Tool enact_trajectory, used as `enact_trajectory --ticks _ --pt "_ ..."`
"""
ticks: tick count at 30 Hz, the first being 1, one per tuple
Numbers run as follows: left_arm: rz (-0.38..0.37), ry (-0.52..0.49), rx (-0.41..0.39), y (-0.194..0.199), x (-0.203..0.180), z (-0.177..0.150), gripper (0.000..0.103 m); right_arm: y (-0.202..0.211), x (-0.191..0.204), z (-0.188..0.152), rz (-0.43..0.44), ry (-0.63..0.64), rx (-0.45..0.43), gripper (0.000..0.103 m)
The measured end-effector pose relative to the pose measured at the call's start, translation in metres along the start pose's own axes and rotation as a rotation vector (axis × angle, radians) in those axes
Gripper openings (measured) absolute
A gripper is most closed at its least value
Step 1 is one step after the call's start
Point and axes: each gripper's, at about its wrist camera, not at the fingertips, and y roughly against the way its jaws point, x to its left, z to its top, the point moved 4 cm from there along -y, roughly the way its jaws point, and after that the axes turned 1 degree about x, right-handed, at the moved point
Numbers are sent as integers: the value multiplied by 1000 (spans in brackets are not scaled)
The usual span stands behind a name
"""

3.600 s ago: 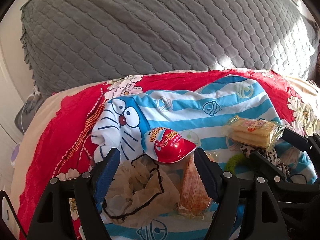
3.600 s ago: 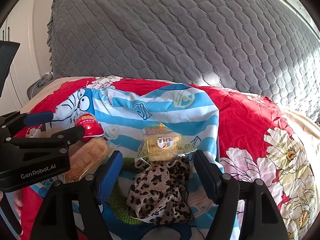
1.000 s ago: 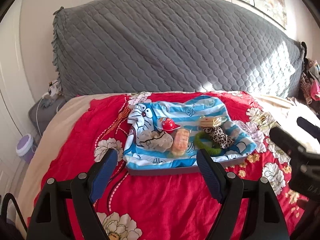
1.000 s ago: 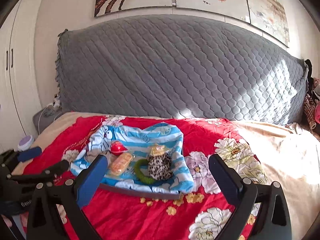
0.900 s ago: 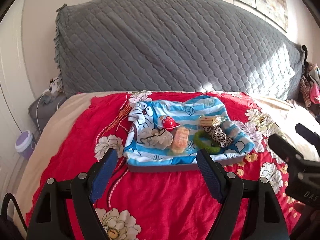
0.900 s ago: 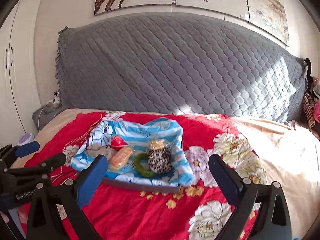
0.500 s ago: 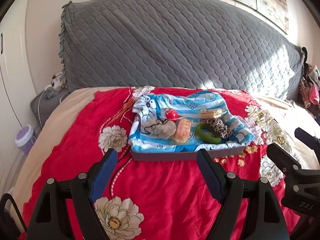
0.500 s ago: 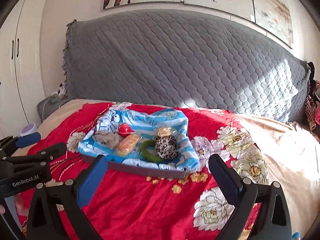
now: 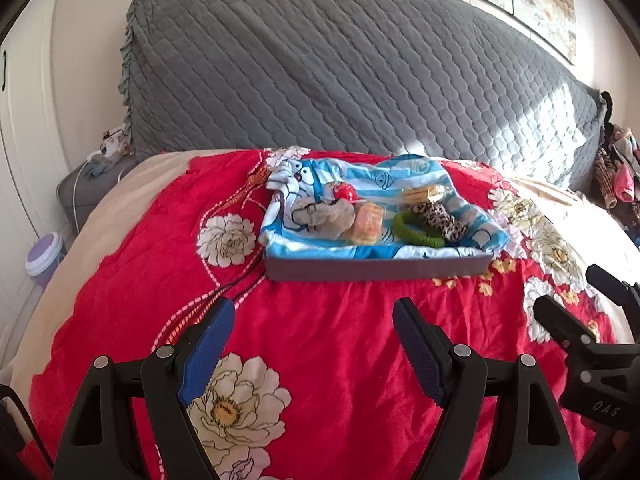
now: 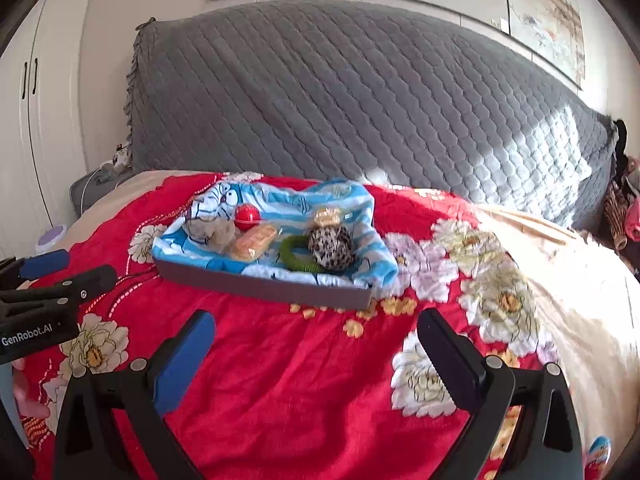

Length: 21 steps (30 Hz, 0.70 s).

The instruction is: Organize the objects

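A grey tray point(image 9: 376, 270) point(image 10: 256, 286) lined with a blue striped cartoon cloth point(image 9: 384, 178) sits on the red floral bedspread. In it lie a beige mesh bag point(image 9: 334, 216), a red capsule toy point(image 9: 345, 192) point(image 10: 247, 213), an orange snack pack point(image 9: 368, 224) point(image 10: 254, 243), a green hair ring point(image 9: 416, 232) point(image 10: 296, 260), a leopard scrunchie point(image 9: 438, 216) point(image 10: 331, 246) and a yellow snack pack point(image 9: 422, 194). My left gripper point(image 9: 314, 316) and right gripper point(image 10: 316, 330) both hover open and empty over the bedspread, well short of the tray.
A grey quilted headboard point(image 9: 340, 80) rises behind the bed. A purple-lidded bin point(image 9: 44, 254) and a grey bedside stand point(image 9: 92, 184) stand at the left. Clothes point(image 9: 618, 176) hang at the far right. White wardrobe doors point(image 10: 28, 120) line the left wall.
Both grippers have pulled back and sunk lower, away from the tray, which now shows its grey front wall. Neither gripper's jaws have changed.
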Motion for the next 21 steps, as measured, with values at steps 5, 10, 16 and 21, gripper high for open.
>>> enact_trajectory --ticks 5,10,16,21 --pt "4 -2 9 -3 5 -13 82 2 0 -10 10 -17 -8 102" --pt "2 16 16 -7 12 -23 82 -4 4 -23 10 -26 36 102" --pt "13 16 34 -13 18 -36 82 -10 9 -39 -20 6 75 102" --pt "13 13 41 -18 21 -48 82 -13 7 -50 -47 9 93 102"
